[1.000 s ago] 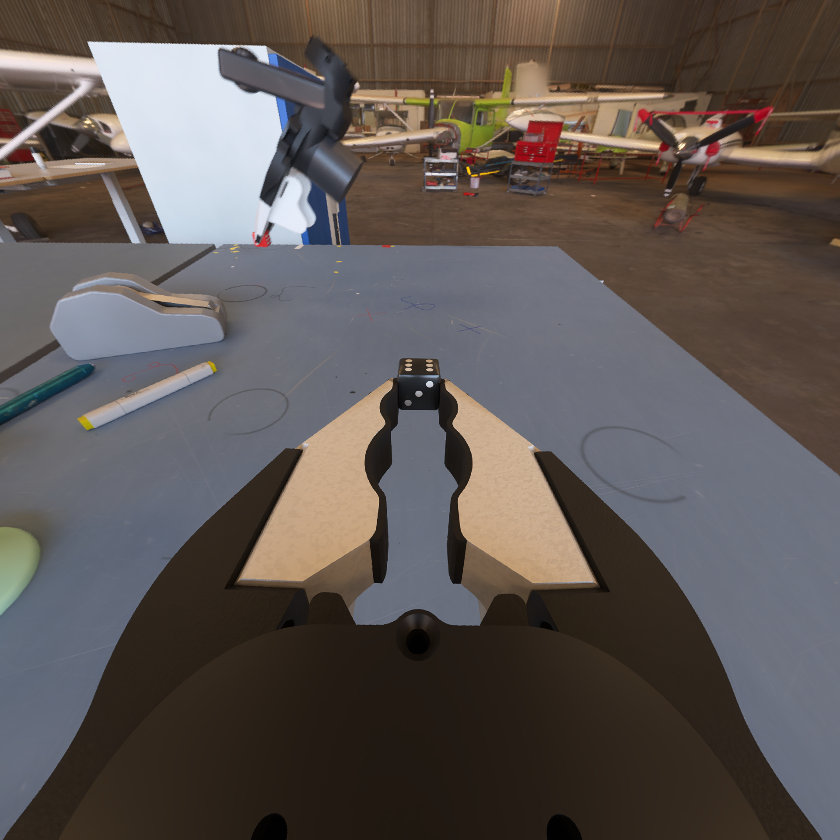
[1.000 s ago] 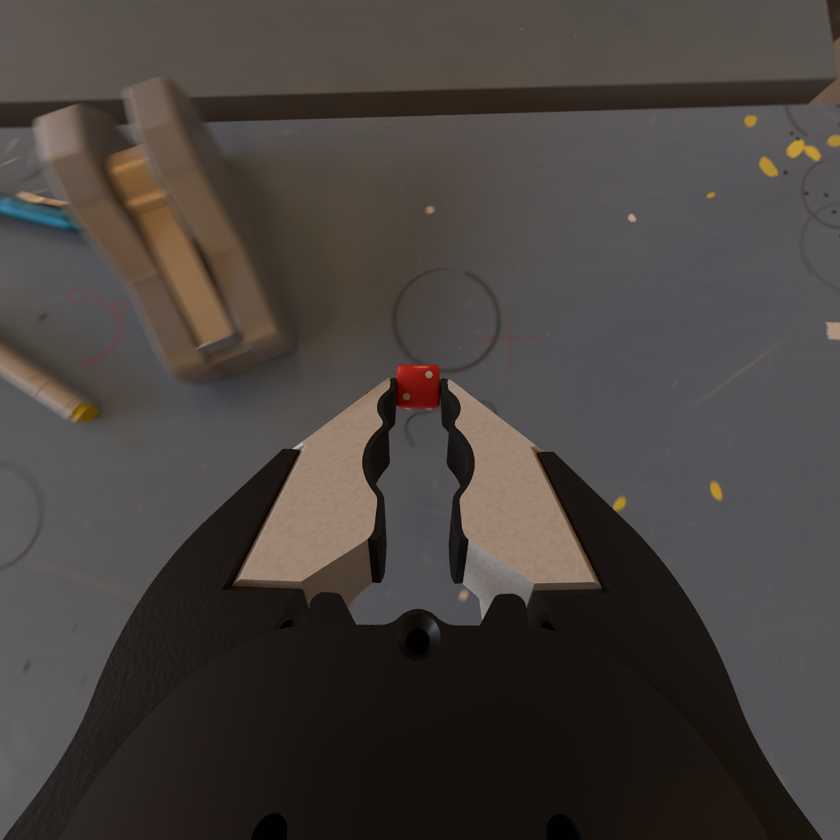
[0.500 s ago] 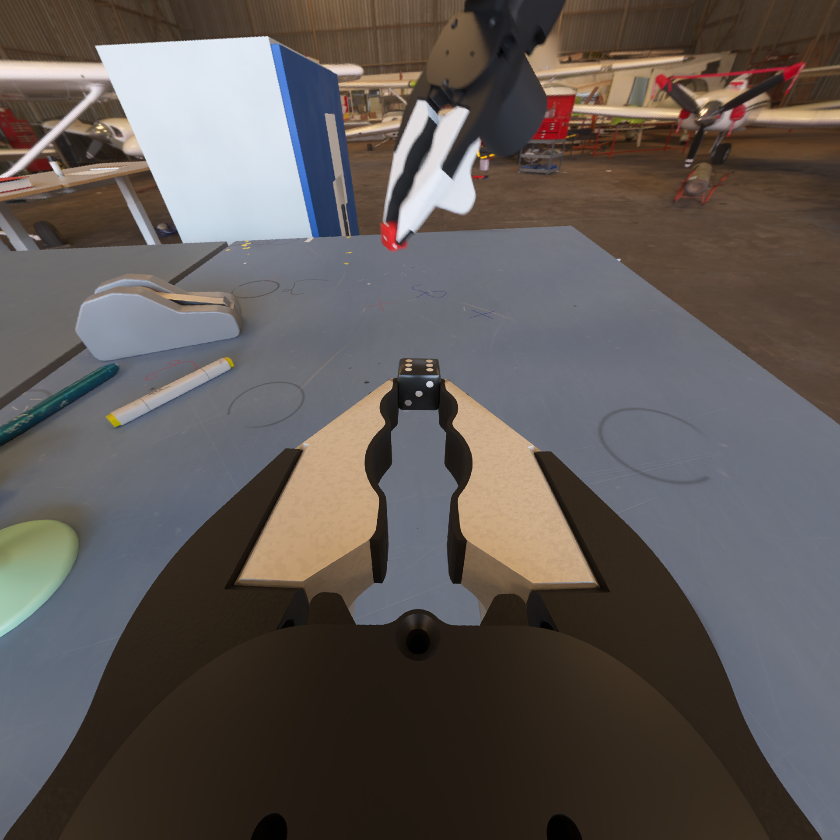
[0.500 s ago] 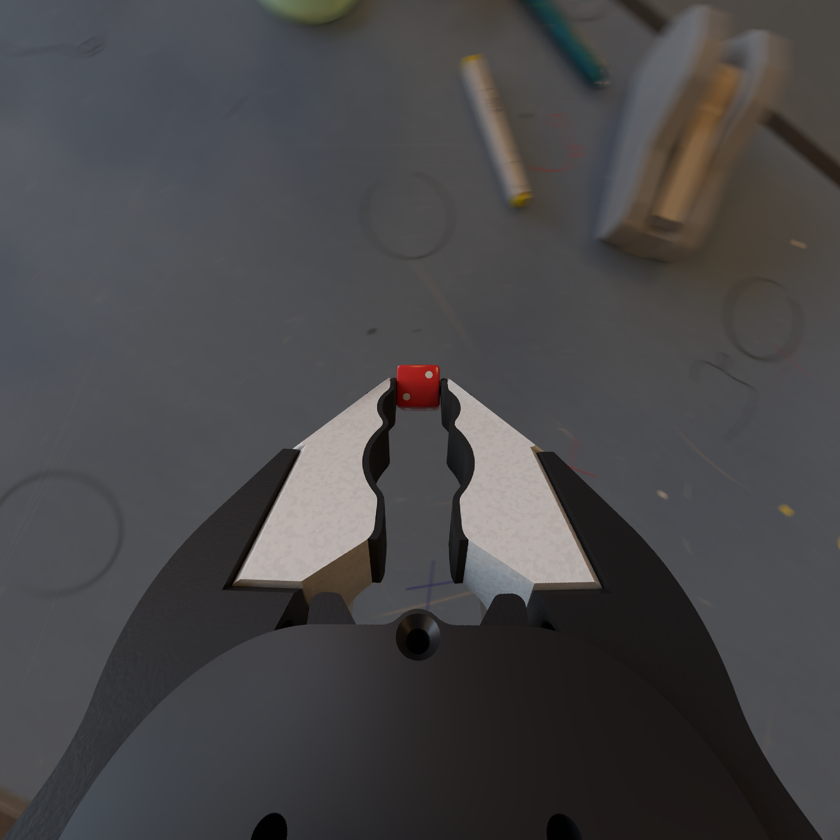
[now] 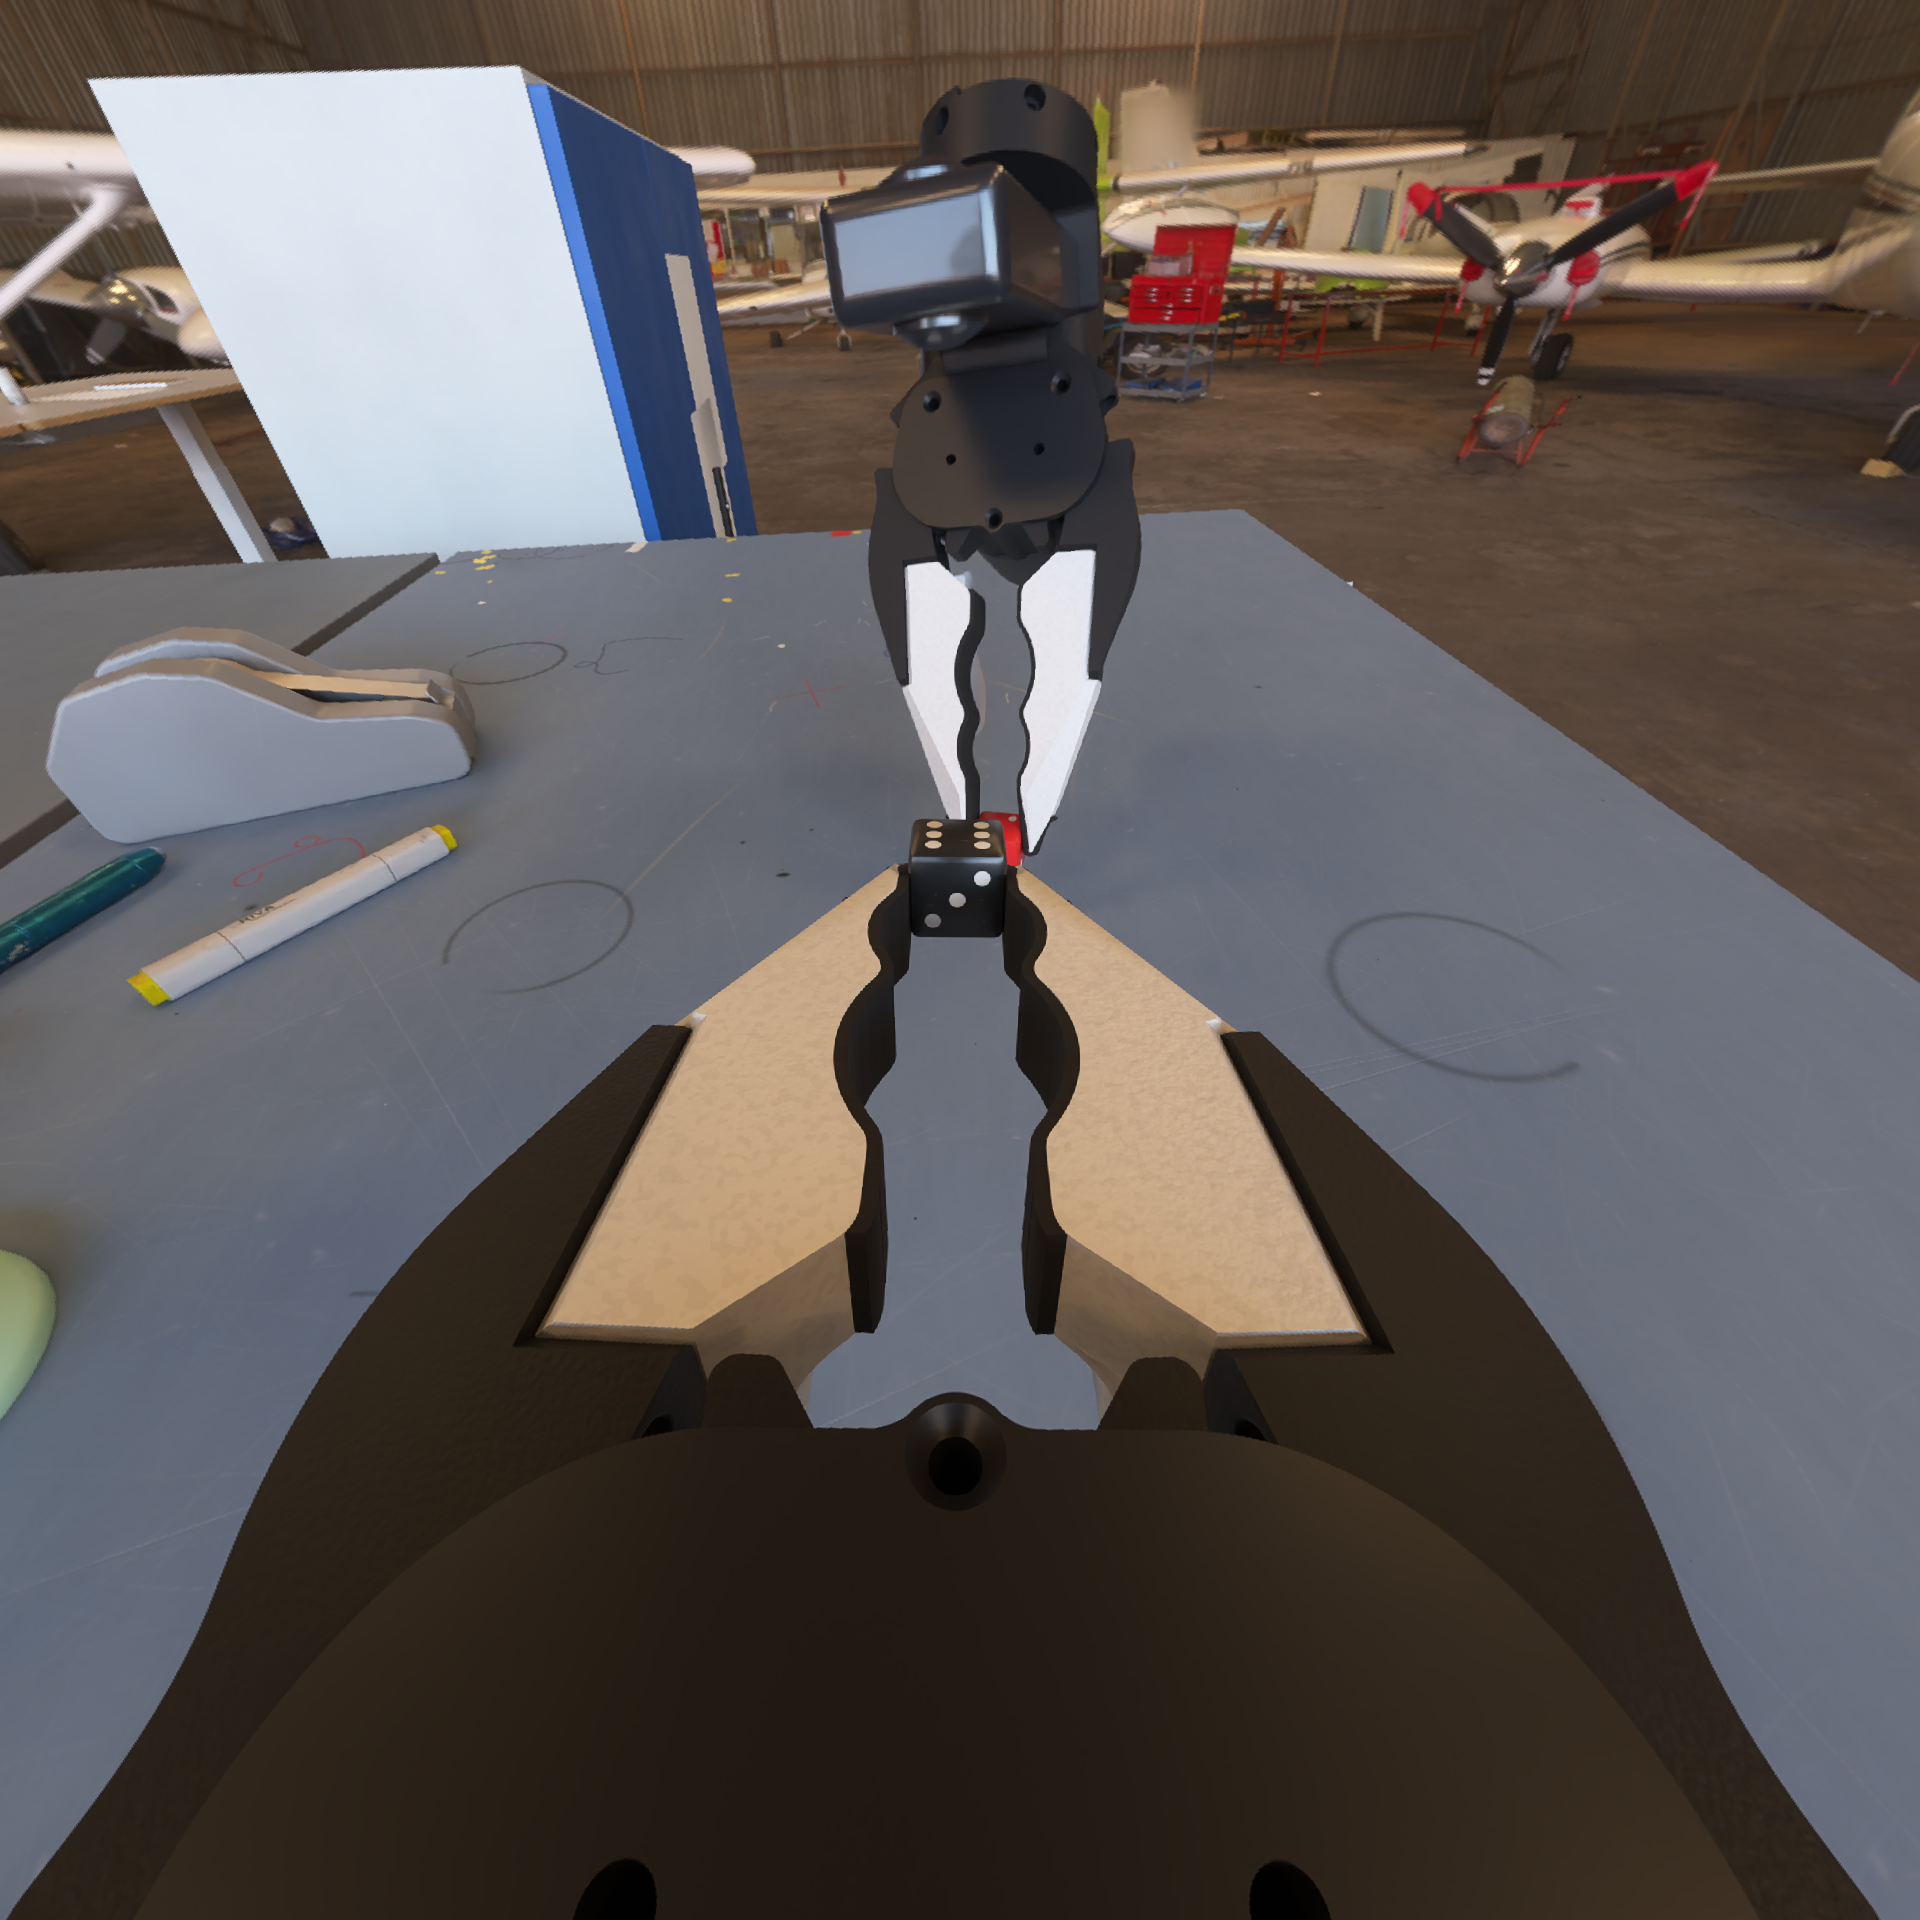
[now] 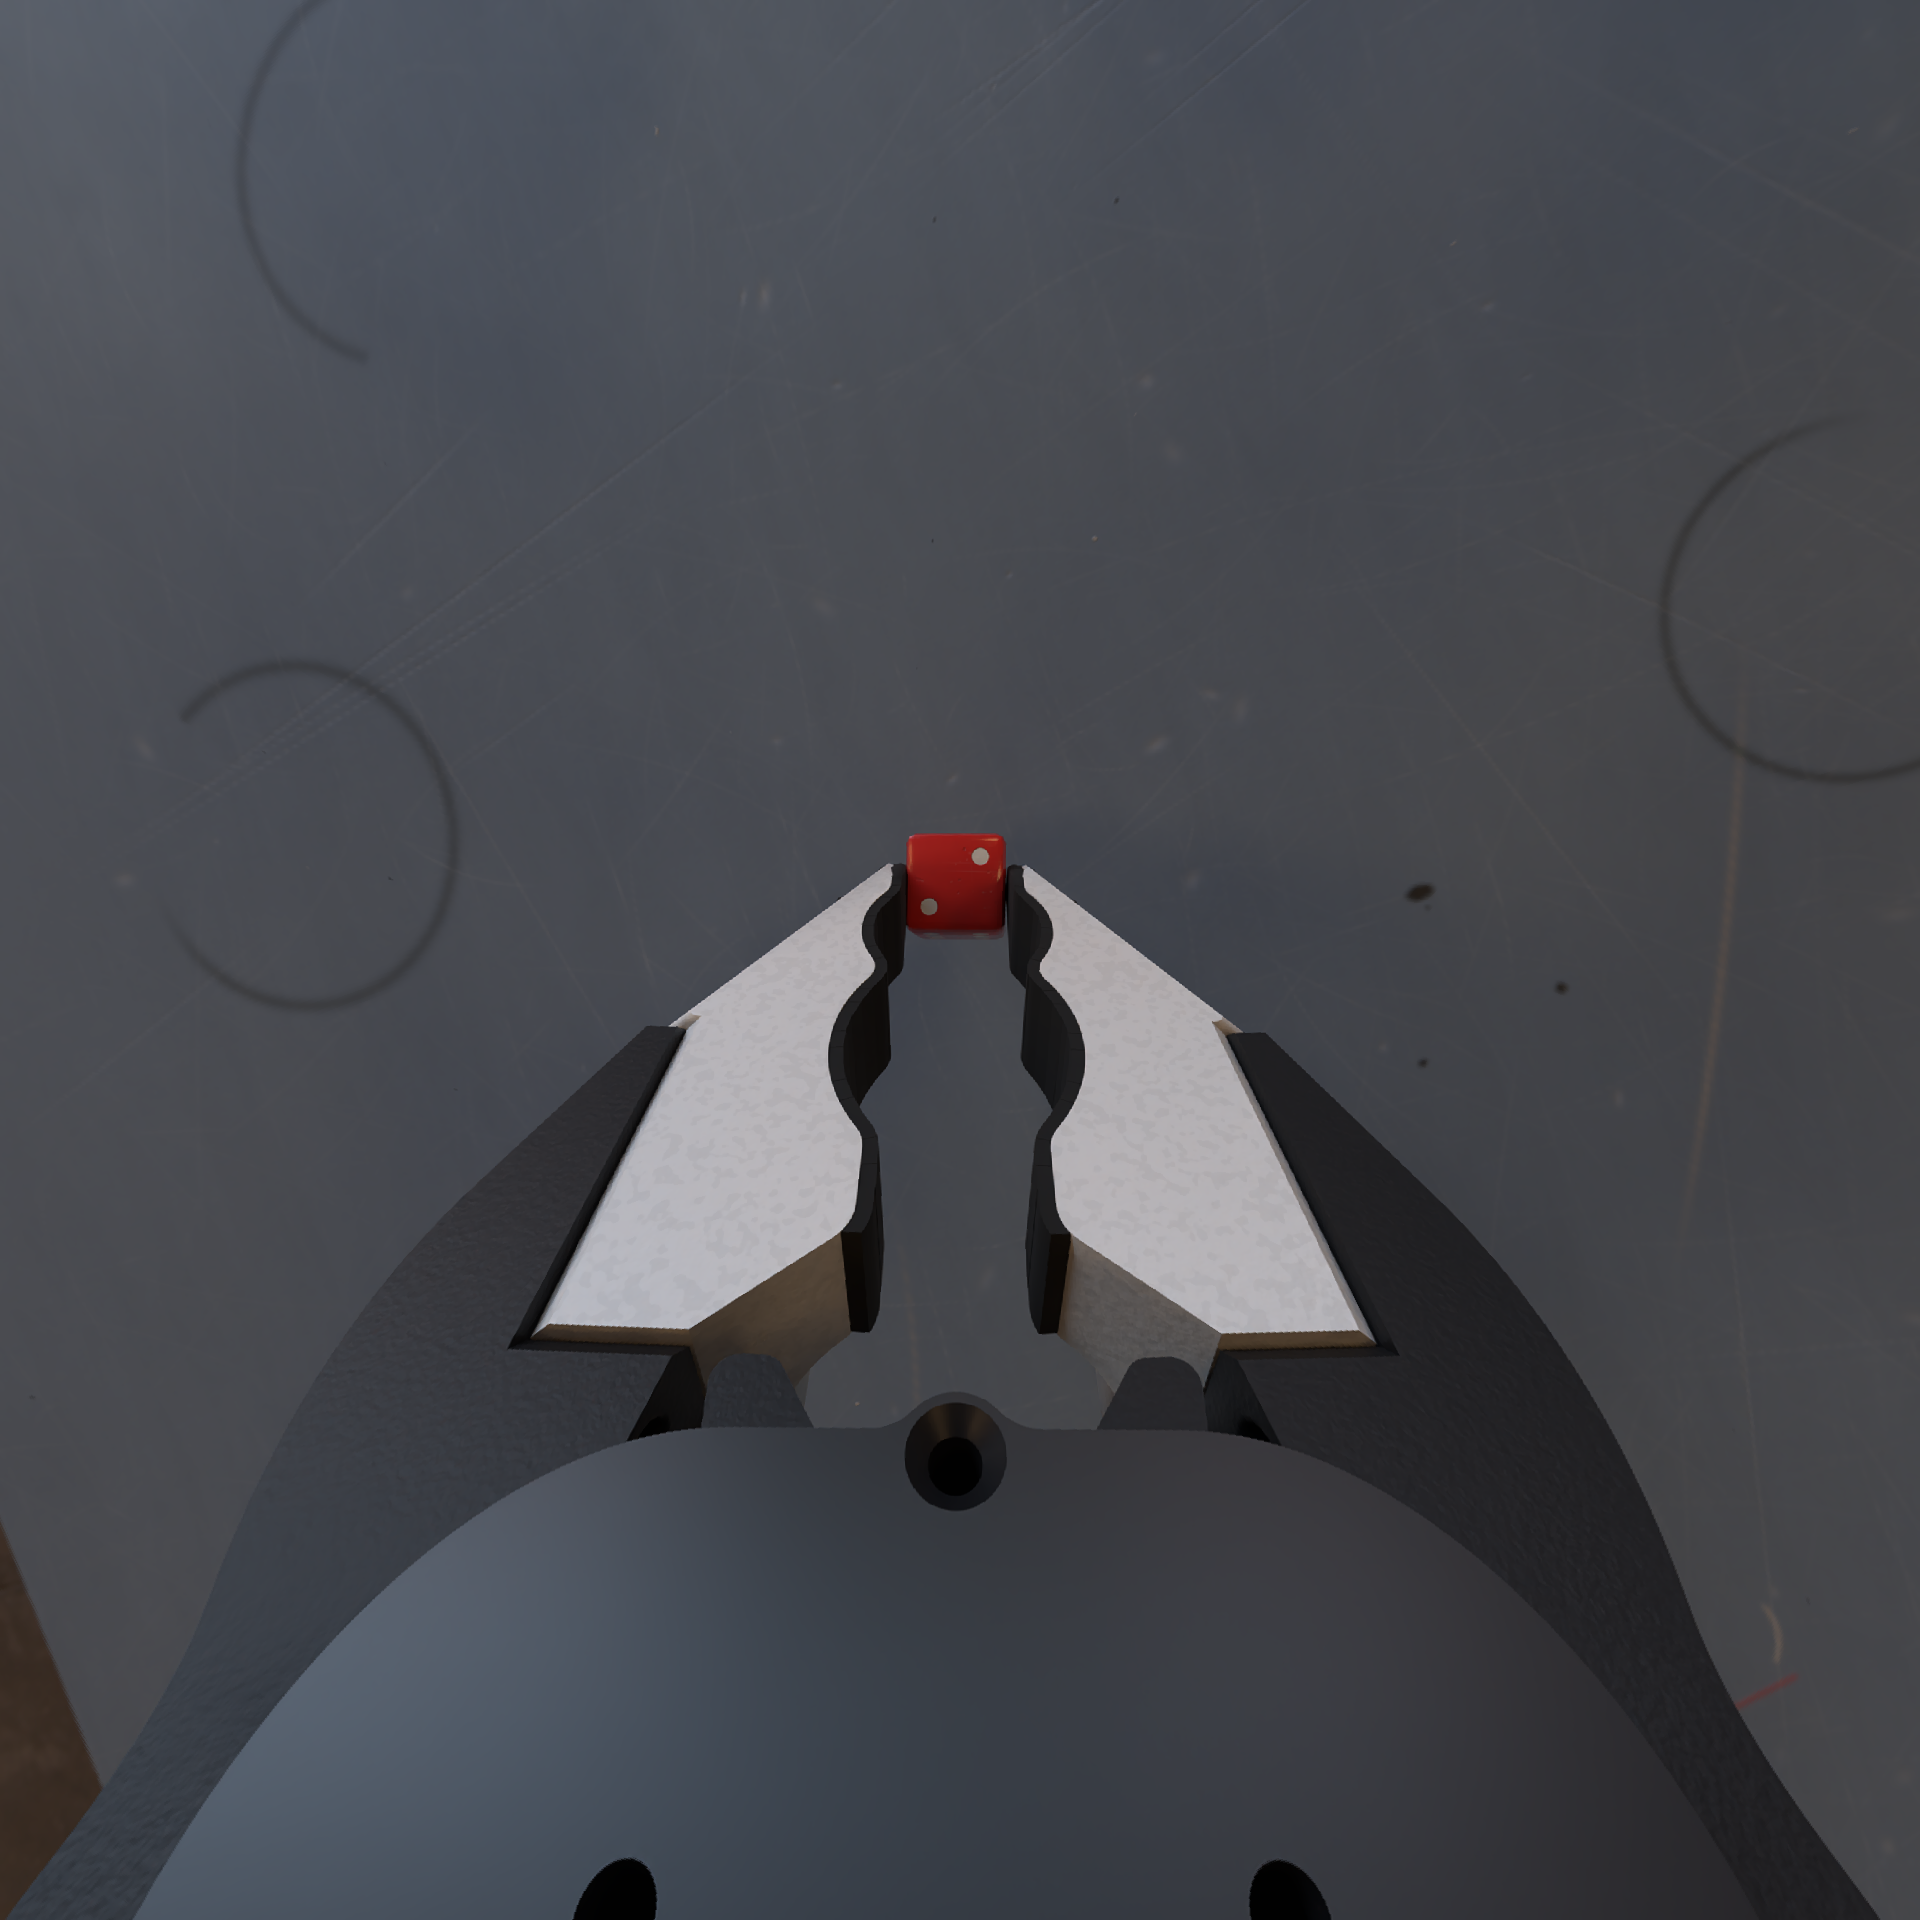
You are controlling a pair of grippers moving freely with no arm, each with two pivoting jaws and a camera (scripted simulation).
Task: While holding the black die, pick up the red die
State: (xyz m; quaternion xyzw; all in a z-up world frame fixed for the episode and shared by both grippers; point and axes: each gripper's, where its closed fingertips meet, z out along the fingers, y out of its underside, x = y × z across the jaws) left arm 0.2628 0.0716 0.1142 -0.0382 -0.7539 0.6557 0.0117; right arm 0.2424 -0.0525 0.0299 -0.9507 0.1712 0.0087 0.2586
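Left gripper (image 5: 957, 894) jaws clamped on black die (image 5: 957, 891), above desk (image 5: 1351, 831) middle. Right gripper (image 6: 956, 899) jaws clamped on red die (image 6: 956, 883); in left wrist view red die mostly hidden behind black die. Green object (image 5: 21, 1320) cut off at left desk edge.

Left wrist view: low, level across grey table (image 5: 1351, 790) toward hangar. Right wrist view: steep downward, close. Shared: tabletop, red die (image 6: 956, 881).
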